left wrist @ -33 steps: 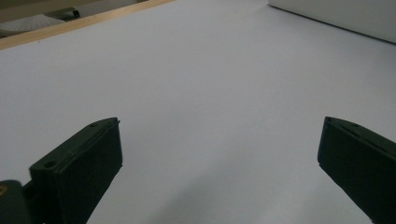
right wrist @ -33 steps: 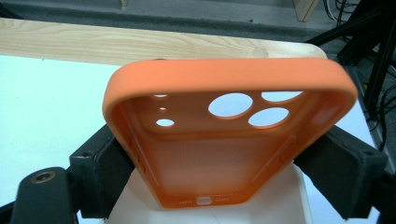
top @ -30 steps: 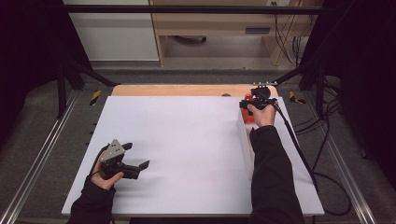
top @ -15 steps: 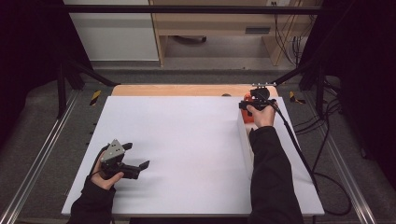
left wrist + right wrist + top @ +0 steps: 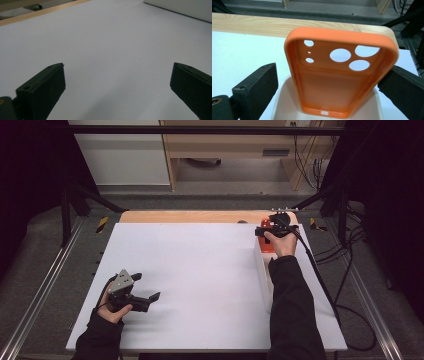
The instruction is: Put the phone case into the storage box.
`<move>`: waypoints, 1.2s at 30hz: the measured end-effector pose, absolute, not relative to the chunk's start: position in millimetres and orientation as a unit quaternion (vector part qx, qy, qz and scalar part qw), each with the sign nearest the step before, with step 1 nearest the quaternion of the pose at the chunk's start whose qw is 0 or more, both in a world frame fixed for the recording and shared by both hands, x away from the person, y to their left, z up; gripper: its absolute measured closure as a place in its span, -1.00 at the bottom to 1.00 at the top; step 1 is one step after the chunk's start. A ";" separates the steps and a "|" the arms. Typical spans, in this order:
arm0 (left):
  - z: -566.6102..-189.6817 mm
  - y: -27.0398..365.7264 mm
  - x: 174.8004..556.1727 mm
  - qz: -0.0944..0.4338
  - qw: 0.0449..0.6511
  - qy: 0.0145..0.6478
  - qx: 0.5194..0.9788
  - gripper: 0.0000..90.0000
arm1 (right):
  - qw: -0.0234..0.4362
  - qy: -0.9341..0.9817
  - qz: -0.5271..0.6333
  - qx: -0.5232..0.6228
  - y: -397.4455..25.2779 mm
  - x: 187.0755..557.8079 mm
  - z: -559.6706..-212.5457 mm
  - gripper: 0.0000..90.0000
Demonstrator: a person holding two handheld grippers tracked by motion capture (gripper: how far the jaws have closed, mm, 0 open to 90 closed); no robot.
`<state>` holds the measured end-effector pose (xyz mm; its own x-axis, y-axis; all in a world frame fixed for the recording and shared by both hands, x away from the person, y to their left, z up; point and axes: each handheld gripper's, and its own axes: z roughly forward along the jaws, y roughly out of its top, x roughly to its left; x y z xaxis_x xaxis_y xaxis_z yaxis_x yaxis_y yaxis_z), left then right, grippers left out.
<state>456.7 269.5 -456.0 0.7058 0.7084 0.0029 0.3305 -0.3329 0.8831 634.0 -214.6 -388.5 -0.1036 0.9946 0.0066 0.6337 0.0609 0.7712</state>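
An orange phone case (image 5: 324,87) with several camera cut-outs stands tilted, its lower end inside a white tray (image 5: 277,102). My right gripper (image 5: 332,68) is open with a jaw on either side of the case; the left jaw stands clear of it and the right jaw is at its edge. From above, the right gripper (image 5: 274,226) is at the far right of the table, over the orange case (image 5: 267,243) and the long white tray (image 5: 262,272). My left gripper (image 5: 146,286) rests near the front left, open and holding nothing (image 5: 117,67).
A white sheet (image 5: 200,270) covers the table, with a wooden strip (image 5: 200,216) along its far edge. Metal rails run down both sides. A cable (image 5: 320,280) trails from the right gripper off the table's right side.
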 end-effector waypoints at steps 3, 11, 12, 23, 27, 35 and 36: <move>-456.1 269.3 456.7 0.199 0.475 0.328 0.792 -1.00 | 0.289 0.670 0.325 0.602 -216.4 631.4 -384.9 -0.93; -456.4 268.6 456.8 0.199 0.474 0.327 0.793 -1.00 | 0.292 0.673 0.360 0.577 -218.3 614.8 -371.2 -0.95; -456.4 268.5 456.8 0.199 0.474 0.326 0.793 -1.00 | 0.292 0.675 0.364 0.572 -218.2 611.9 -369.6 -0.95; -455.9 267.0 455.8 0.197 0.476 0.323 0.794 -1.00 | 0.282 0.705 0.428 0.491 -208.1 562.6 -357.4 -0.95; -455.5 266.5 455.2 0.197 0.478 0.322 0.793 -1.00 | 0.273 0.721 0.452 0.448 -205.7 539.2 -359.3 -0.98; -453.9 266.5 453.6 0.195 0.484 0.321 0.790 -1.00 | 0.246 0.745 0.505 0.358 -205.8 493.7 -366.0 -0.99; -453.6 266.6 453.4 0.194 0.486 0.320 0.790 -1.00 | 0.239 0.745 0.517 0.347 -207.1 488.8 -367.3 -0.99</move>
<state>453.4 266.6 -453.6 0.7202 0.6937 -0.0032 0.3161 -0.3241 0.8916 488.8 -207.1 -367.3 -0.6452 0.7640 0.0019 0.2687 0.2245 0.9367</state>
